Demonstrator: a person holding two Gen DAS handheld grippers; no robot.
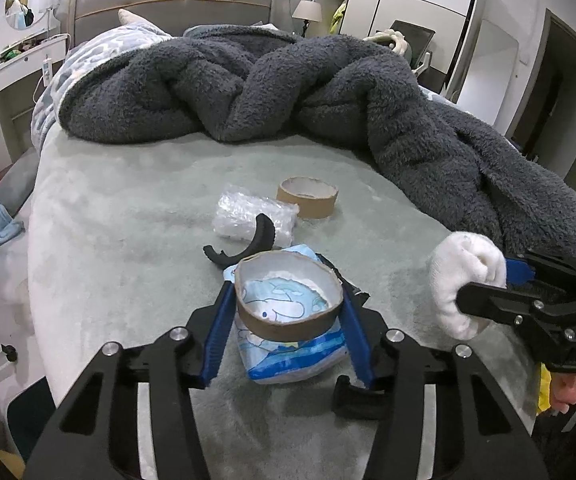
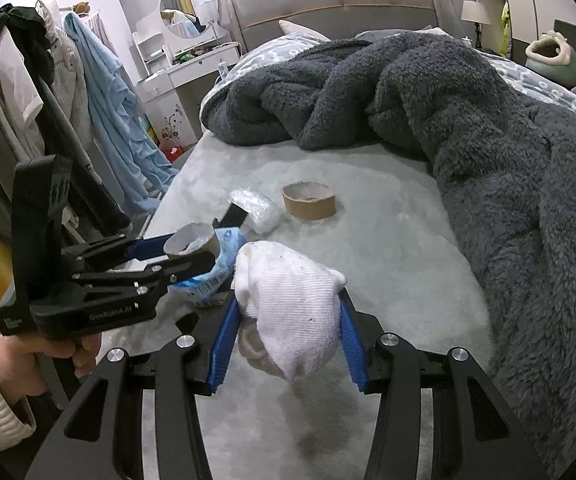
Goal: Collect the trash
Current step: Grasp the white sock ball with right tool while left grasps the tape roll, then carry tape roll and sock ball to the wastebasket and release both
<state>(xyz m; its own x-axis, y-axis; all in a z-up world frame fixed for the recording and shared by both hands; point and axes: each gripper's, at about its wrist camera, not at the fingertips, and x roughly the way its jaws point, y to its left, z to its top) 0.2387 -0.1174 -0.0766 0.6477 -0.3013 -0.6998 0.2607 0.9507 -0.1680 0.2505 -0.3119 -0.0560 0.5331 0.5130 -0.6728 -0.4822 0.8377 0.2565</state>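
Observation:
My left gripper [image 1: 288,300] is shut on an empty cardboard tape roll [image 1: 288,320] and holds it above a blue and white tissue pack [image 1: 292,356] on the bed. The same roll [image 2: 191,242] shows in the right wrist view. My right gripper [image 2: 288,320] is shut on a white sock [image 2: 292,312], held above the sheet; it also shows in the left wrist view [image 1: 464,280]. A second cardboard roll [image 1: 308,196] and a clear plastic wrap bundle [image 1: 247,220] lie further up the bed. A curved black plastic piece [image 1: 255,240] lies by the bundle.
A dark grey fleece blanket [image 1: 288,80] is heaped across the back and right of the bed [image 1: 127,240]. A headboard [image 1: 167,4] stands behind. Clothes hang on a rack [image 2: 47,80] left of the bed, with a white dresser and round mirror [image 2: 187,8] beyond.

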